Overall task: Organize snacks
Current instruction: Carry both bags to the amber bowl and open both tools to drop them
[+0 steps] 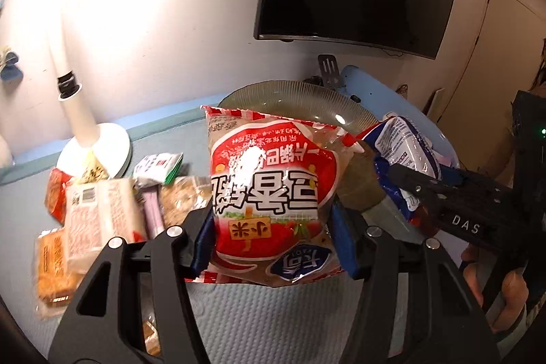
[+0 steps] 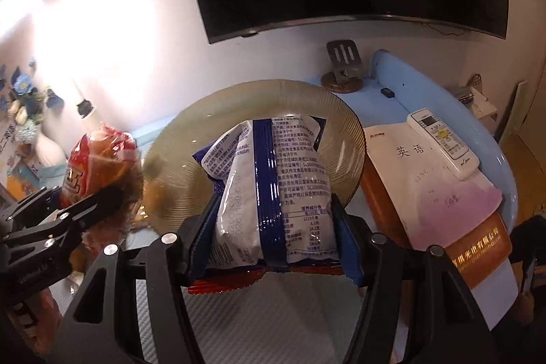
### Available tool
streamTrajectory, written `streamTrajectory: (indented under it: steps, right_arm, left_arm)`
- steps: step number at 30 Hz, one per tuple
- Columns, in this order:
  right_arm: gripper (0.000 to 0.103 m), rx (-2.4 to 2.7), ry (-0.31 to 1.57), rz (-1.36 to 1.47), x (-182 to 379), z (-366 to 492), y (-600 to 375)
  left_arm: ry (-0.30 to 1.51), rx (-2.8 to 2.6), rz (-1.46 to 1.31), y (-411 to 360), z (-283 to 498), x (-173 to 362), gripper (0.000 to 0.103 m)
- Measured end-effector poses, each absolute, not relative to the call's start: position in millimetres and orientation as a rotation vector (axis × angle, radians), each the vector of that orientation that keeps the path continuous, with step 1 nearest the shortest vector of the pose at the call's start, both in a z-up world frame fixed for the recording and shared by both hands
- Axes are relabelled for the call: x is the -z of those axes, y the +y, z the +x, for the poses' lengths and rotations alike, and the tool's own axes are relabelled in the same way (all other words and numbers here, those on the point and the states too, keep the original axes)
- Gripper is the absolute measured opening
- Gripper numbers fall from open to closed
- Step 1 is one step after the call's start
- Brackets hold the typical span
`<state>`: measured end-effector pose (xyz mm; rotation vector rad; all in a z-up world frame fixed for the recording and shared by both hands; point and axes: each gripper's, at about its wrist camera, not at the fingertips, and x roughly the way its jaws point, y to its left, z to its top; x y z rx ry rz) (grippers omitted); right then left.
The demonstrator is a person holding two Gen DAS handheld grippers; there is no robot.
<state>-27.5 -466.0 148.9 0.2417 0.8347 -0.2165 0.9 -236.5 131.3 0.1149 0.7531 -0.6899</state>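
Both grippers are loaded: my left gripper (image 1: 269, 227) is closed around the lower part of a red bag (image 1: 269, 193), and my right gripper (image 2: 276, 227) is clamped on a blue bag (image 2: 273, 186), each pinched from both sides by the blue pads (image 1: 343, 241) so the pack hangs clear of the table (image 1: 266, 323). I hold each one low on the pack, which leaves the top end free to go down first. Ahead of both sits the ribbed glass plate (image 2: 170, 179), and I judge that is where the snacks belong, since each bag points at it; the blue bag already reaches over the plate's near rim in the right view, while the red bag sits just short of it at the left. My two grippers are close together, the right one showing just beside the red bag in the left view, so I would need to set the bags down without bumping one into the other. More packets (image 1: 99, 214) lie in a loose pile on the table to my left, near the lamp base (image 1: 99, 149), not yet sorted. A book (image 2: 440, 193) with a remote (image 2: 443, 142) on it lies right of the plate.
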Motion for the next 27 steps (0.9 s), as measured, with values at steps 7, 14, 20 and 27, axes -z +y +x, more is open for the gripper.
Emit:
streamTrajectory:
  steps: [7, 14, 20, 27]
  right_arm:
    - [0.079, 0.242, 0.868, 0.253, -142, -5, -484]
    - [0.089, 0.134, 0.82, 0.238, -149, -31, -455]
    - [0.098, -0.08, 0.736, 0.162, -162, -55, -372]
    - [0.098, -0.264, 0.725, 0.041, -124, -59, -270]
  left_arm:
    - [0.78, 0.636, 0.079, -279, 50, -117, 0.071]
    - [0.677, 0.558, -0.008, -228, 34, -145, 0.086]
    - [0.57, 0.441, -0.229, -113, -1, -182, 0.093]
    - [0.518, 0.036, -0.265, 35, -40, -165, 0.1]
